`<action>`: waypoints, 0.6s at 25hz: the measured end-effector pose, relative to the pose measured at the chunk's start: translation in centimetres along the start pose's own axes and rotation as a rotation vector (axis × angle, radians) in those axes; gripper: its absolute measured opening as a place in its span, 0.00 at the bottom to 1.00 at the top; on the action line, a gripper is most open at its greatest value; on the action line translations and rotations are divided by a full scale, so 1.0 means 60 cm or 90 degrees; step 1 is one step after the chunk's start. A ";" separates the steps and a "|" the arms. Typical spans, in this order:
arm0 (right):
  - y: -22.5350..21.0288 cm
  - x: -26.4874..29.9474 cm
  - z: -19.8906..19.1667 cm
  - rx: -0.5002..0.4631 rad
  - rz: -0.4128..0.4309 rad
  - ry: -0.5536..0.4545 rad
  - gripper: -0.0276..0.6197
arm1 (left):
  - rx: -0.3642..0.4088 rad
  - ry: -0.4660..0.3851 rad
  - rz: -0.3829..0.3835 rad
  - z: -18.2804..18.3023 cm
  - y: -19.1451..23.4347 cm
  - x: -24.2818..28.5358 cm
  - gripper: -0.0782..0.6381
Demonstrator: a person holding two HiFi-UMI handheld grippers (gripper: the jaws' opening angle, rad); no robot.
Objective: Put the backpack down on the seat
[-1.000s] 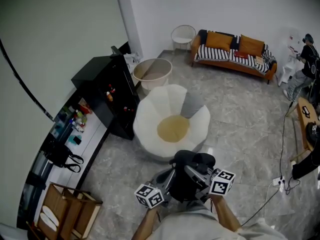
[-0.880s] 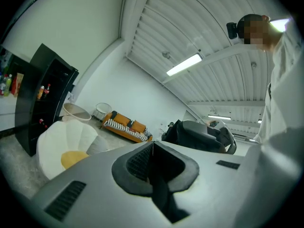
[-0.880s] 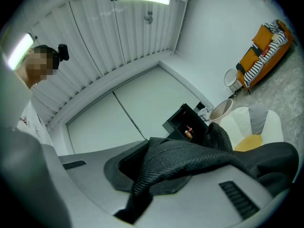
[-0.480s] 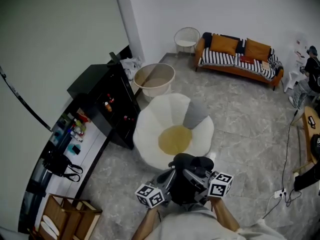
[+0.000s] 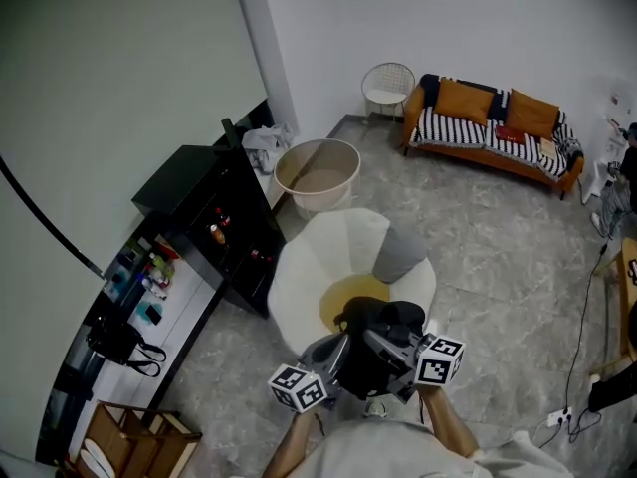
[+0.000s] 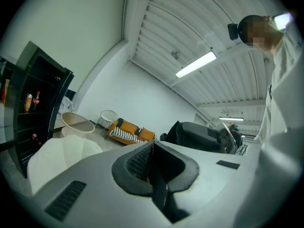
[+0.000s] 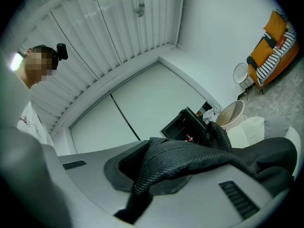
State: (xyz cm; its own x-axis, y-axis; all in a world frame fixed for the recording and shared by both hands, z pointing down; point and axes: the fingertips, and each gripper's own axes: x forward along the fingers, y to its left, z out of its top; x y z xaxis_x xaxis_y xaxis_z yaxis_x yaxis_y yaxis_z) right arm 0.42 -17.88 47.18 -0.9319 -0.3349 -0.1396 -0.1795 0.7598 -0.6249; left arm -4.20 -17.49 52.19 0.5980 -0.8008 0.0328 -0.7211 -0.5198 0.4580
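A black backpack (image 5: 373, 352) hangs in front of me between both grippers, over the near edge of the seat. The seat is a white petal-shaped chair (image 5: 323, 257) with a yellow cushion (image 5: 350, 293) and a grey pillow (image 5: 400, 254). My left gripper (image 5: 333, 364) is shut on a thin black strap (image 6: 159, 189), with the backpack's body (image 6: 199, 136) to its right. My right gripper (image 5: 403, 358) is shut on a woven grey-black strap (image 7: 180, 158) that drapes over its jaws. The chair (image 6: 61, 153) shows at the lower left of the left gripper view.
A black cabinet (image 5: 214, 217) stands left of the chair, and a beige tub (image 5: 317, 172) behind it. A white wire chair (image 5: 388, 86) and an orange striped sofa (image 5: 493, 122) line the far wall. A wooden crate (image 5: 129, 441) sits at lower left; cables (image 5: 572, 406) lie at right.
The chair has drawn nearer in the head view: the backpack, earlier short of it, now overlaps its front edge. Both grippers keep their hold.
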 end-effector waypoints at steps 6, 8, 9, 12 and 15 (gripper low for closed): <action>-0.068 0.025 0.048 -0.007 0.012 0.009 0.10 | 0.007 -0.002 0.011 0.021 0.038 0.067 0.15; -0.087 0.029 0.052 -0.005 0.012 0.014 0.10 | 0.006 -0.001 0.017 0.020 0.048 0.079 0.15; -0.094 0.030 0.053 -0.001 0.012 0.015 0.10 | 0.005 -0.001 0.021 0.019 0.054 0.082 0.15; -0.110 0.024 0.050 0.014 0.009 0.011 0.10 | -0.002 0.003 0.030 0.012 0.064 0.082 0.15; -0.118 0.014 0.042 0.025 0.007 0.010 0.10 | -0.009 0.012 0.031 0.000 0.064 0.083 0.15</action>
State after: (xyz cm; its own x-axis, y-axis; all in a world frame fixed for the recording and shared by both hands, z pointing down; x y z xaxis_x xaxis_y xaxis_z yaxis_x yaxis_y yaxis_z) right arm 1.71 -24.94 49.55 -0.9385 -0.3179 -0.1347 -0.1570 0.7405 -0.6535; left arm -3.97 -23.48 54.12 0.5685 -0.8195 0.0727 -0.7452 -0.4755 0.4676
